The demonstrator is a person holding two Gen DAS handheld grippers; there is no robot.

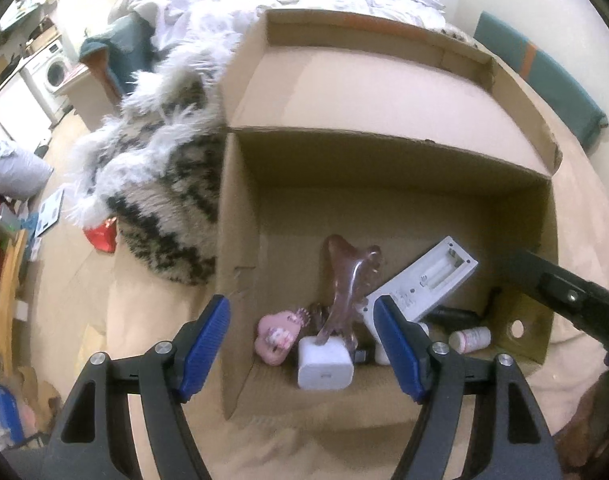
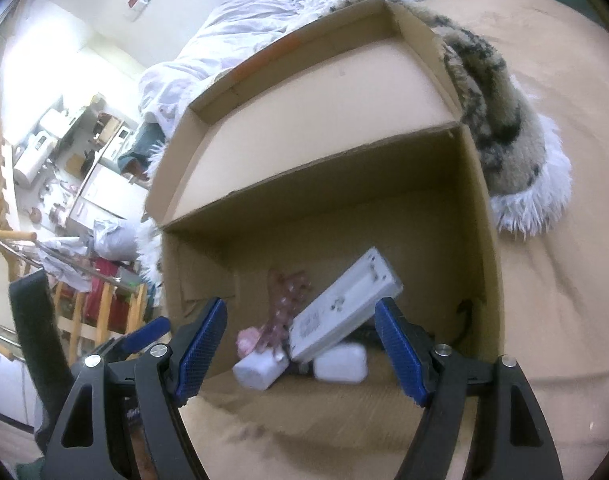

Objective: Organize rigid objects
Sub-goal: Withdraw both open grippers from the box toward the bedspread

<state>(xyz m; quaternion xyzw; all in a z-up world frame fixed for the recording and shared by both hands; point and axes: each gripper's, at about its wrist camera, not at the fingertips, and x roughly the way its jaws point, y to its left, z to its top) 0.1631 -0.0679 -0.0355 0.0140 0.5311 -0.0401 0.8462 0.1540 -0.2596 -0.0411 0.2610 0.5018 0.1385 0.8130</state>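
Hovering above an open cardboard box (image 1: 240, 208) on a bed, the left gripper (image 1: 302, 344) stands with its blue jaws wide apart and nothing between the pads. Seen through the gap between those jaws, a white charger block (image 1: 324, 364) lies on the box floor, with a small pink toy (image 1: 274, 338) just to its left and a pink translucent comb-like piece (image 1: 344, 276) leaning up behind it. A white remote (image 1: 422, 278), its battery bay uncovered, lies tilted to the right of these, partly behind the right-hand jaw, and a small white bottle (image 1: 470, 338) lies on its side beyond that jaw.

The right gripper (image 2: 300, 346) is likewise spread open and empty, held over the same box (image 2: 480, 216); the remote (image 2: 344, 306) sits between its jaws in the view, lower down in the box, resting on the other things. A furry blanket (image 1: 156, 184) lies beside the box.
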